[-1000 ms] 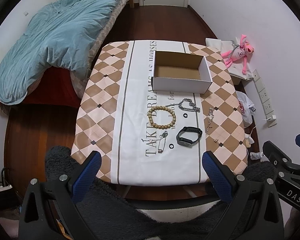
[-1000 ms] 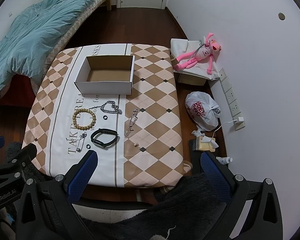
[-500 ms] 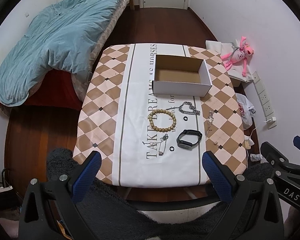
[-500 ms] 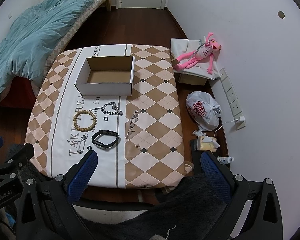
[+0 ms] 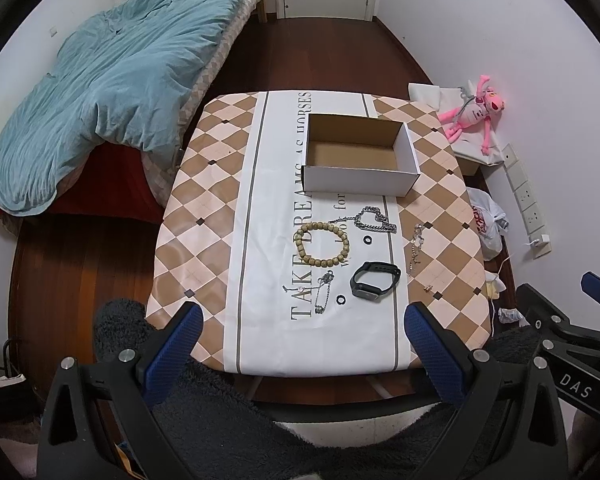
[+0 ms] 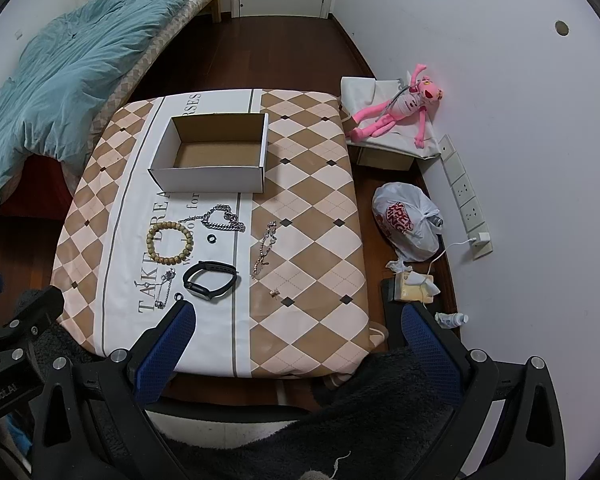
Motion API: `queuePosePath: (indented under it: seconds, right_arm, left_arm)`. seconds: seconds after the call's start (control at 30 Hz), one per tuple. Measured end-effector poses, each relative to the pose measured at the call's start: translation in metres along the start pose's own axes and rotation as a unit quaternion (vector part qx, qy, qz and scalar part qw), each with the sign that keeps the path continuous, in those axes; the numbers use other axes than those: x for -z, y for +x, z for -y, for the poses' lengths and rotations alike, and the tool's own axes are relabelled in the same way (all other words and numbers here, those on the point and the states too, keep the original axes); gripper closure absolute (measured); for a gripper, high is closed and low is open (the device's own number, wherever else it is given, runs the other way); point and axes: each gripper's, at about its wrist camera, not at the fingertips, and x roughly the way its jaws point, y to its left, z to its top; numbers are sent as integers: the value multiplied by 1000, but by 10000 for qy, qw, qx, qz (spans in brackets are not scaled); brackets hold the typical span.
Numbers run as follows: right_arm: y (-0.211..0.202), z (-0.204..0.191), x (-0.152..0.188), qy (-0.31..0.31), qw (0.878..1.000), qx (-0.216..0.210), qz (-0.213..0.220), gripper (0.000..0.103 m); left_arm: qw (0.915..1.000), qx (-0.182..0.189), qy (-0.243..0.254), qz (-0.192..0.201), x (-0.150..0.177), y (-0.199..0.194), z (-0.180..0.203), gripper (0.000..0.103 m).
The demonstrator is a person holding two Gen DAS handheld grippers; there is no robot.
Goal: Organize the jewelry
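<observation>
An empty white cardboard box (image 5: 360, 158) (image 6: 214, 158) stands at the far side of the checkered table (image 5: 204, 208) (image 6: 312, 240). In front of it lie a wooden bead bracelet (image 5: 321, 243) (image 6: 170, 242), a silver chain (image 5: 374, 221) (image 6: 222, 218), a black wristband (image 5: 374, 280) (image 6: 210, 279), a thin bracelet (image 5: 417, 248) (image 6: 266, 248), a small pendant chain (image 5: 320, 292) (image 6: 164, 286), two small black rings (image 5: 367, 240) (image 5: 340, 299) and a tiny earring (image 5: 429, 288) (image 6: 275, 292). My left gripper (image 5: 300, 344) and right gripper (image 6: 296, 344) hover open above the near table edge, holding nothing.
A bed with a teal duvet (image 5: 108, 80) lies left of the table. By the right wall are a pink plush toy (image 6: 400, 110), a white plastic bag (image 6: 406, 222), a power strip (image 6: 466, 196) and tissues (image 6: 412, 282). A dark fluffy garment (image 5: 260, 420) fills the foreground.
Both grippers have drawn back and up slightly, so the table looks a little smaller and farther. Nothing on the table has moved.
</observation>
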Motion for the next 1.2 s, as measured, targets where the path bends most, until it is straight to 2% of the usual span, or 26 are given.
queuePosePath:
  seconds: [0.83, 1.2]
  right_arm:
    - [-2, -3, 4, 2, 10000, -23, 25, 0]
    - [5, 2, -9, 154, 9998, -121, -34, 0]
  left_arm:
    - [10000, 48, 20, 42, -1, -3, 2, 0]
    - [10000, 33, 16, 40, -3, 5, 0, 0]
